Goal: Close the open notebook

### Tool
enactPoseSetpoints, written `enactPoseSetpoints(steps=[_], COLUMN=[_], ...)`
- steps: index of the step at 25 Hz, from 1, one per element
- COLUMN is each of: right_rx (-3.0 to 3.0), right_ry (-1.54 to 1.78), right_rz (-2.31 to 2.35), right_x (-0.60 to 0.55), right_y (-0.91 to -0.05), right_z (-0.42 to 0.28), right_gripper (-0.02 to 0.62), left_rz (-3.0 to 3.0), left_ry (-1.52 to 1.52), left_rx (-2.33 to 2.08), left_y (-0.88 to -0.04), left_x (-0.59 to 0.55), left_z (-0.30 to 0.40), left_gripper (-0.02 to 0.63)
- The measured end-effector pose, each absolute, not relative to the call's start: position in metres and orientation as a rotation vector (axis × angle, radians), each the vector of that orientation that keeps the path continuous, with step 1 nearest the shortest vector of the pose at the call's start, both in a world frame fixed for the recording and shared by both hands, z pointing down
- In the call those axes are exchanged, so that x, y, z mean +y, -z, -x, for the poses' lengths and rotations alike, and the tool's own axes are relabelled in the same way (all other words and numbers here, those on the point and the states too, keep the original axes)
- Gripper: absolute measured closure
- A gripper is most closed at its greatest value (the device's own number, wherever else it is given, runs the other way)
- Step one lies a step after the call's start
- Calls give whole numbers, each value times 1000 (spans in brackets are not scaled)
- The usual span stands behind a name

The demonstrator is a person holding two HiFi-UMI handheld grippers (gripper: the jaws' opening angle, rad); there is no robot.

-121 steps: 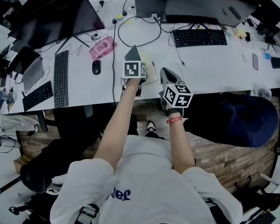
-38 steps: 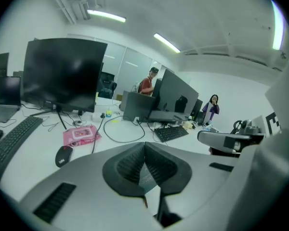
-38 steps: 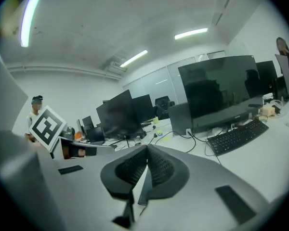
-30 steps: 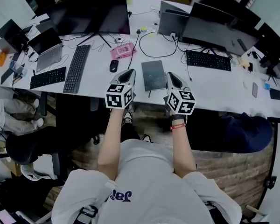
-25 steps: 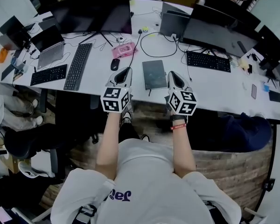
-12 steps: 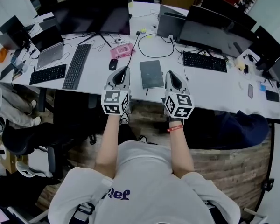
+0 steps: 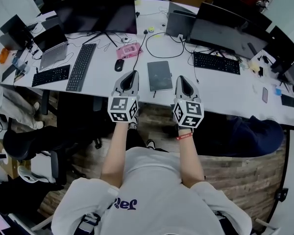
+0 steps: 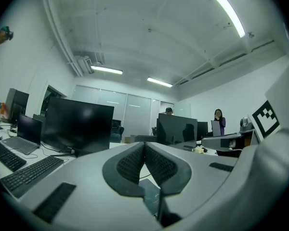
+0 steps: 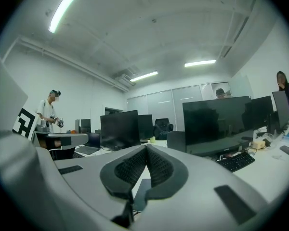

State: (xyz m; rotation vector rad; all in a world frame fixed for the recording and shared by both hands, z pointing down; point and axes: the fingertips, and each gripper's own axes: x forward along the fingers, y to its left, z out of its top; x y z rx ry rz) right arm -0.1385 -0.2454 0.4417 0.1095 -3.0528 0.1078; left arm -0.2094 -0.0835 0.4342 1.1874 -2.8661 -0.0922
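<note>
A dark grey notebook (image 7: 159,75) lies closed and flat on the white desk (image 7: 225,89), near its front edge. My left gripper (image 7: 133,73) sits just left of it and my right gripper (image 7: 180,78) just right of it. Neither touches it. Both point level across the desk. The left gripper view shows my left gripper (image 8: 144,146) with its ribbed pads pressed together and nothing between them; the notebook (image 8: 149,193) shows below them. In the right gripper view my right gripper (image 9: 146,149) is likewise shut and empty, above the notebook (image 9: 140,193).
A black mouse (image 7: 118,65) and a pink device (image 7: 128,50) lie behind my left gripper, with a keyboard (image 7: 80,66) further left. Behind the notebook are cables and two large monitors (image 7: 98,11) (image 7: 225,26). Another keyboard (image 7: 216,63) lies at the right. People stand in the background.
Several seconds ago both grippers were over the notebook with a pale page showing. Now it lies closed and the grippers flank it. In the last second they drew back slightly.
</note>
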Motion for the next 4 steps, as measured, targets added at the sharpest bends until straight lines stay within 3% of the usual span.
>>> enactPoseSetpoints(steps=[4], right_rx=[-3041], right_ry=[-163], right_rz=[-115], right_x=[-252], right_y=[-450], right_z=[133], right_gripper=[584], left_rz=[-1220], left_ry=[88], left_rx=[-2808], left_y=[-446], left_x=[-91], left_z=[196], left_gripper=[586])
